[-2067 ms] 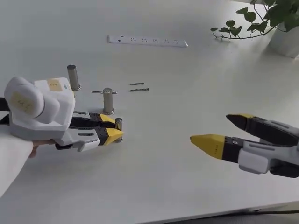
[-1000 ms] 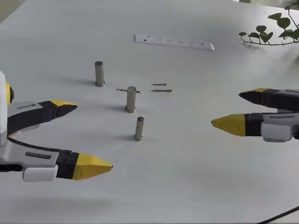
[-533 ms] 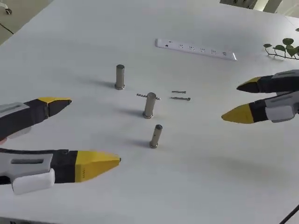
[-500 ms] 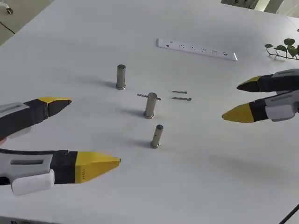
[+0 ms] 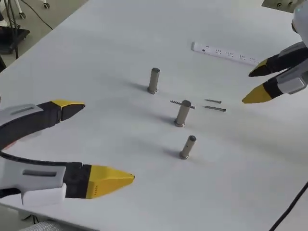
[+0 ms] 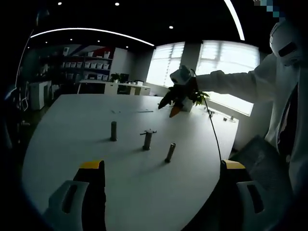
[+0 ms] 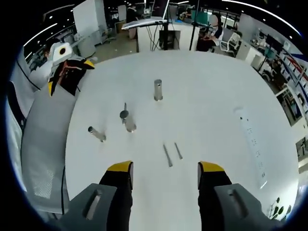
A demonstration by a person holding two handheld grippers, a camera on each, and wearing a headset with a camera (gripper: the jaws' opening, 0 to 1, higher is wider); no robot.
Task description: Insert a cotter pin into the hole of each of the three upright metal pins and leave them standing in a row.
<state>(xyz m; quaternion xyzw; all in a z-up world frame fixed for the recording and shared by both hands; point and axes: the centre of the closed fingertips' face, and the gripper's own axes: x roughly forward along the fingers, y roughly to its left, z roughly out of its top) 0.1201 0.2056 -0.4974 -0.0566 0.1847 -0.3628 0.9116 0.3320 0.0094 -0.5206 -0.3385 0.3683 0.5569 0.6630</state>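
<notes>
Holds the right gripper (image 5: 249, 86) over the desk (image 5: 96, 62), fingers spread and empty. Finds the two loose cotter pins (image 7: 167, 155) straight ahead of those fingers and near them, flat on the desk side by side, long axes running roughly along the fingers' own reach, so closing across one looks workable. Has the left gripper (image 5: 103, 142) well apart on the near side, fingers likewise wide and empty. Puts the three upright metal pins (image 5: 182, 114) beyond the loose pair from the right fingers, the middle one already carrying a cotter pin (image 5: 182, 103), the other two bare. Leaves a power strip (image 5: 224, 52) off to the right fingers' right. Sees nothing between the right fingers and the pair.
</notes>
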